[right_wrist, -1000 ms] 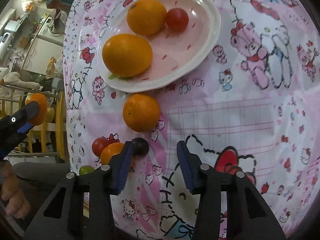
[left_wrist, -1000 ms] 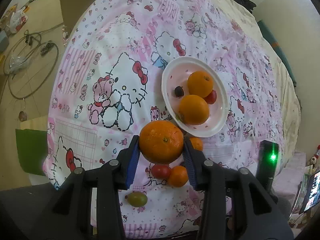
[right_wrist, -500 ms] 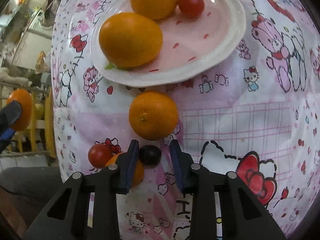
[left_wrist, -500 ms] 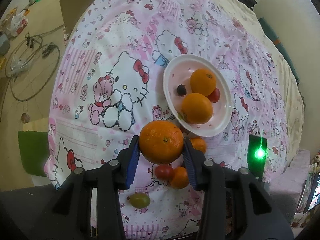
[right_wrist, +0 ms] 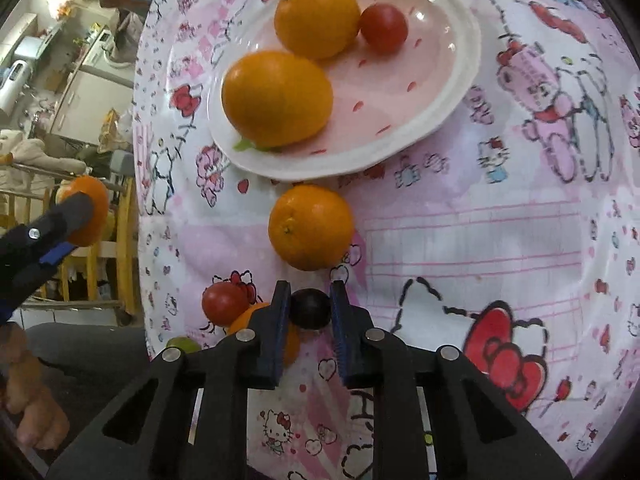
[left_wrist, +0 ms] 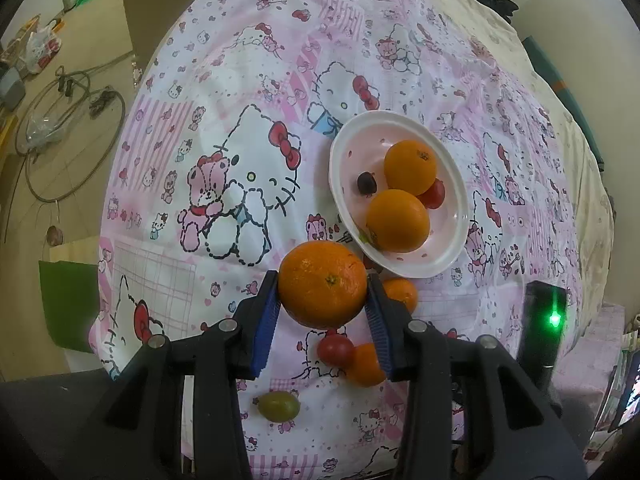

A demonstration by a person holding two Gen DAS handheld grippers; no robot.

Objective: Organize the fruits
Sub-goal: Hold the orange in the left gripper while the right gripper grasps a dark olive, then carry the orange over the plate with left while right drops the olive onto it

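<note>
Blue-padded left fingers clamp an orange; right fingers pinch a dark grape.

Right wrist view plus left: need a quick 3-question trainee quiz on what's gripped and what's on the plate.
1. True or false: the left tool is shut on an orange.
2. Multiple choice: the right tool grips A) a red tomato, B) a dark grape, C) a green grape.
3. Fill in: how many oranges lie on the pink plate?

Key: 1 true; 2 B; 3 two.
</note>
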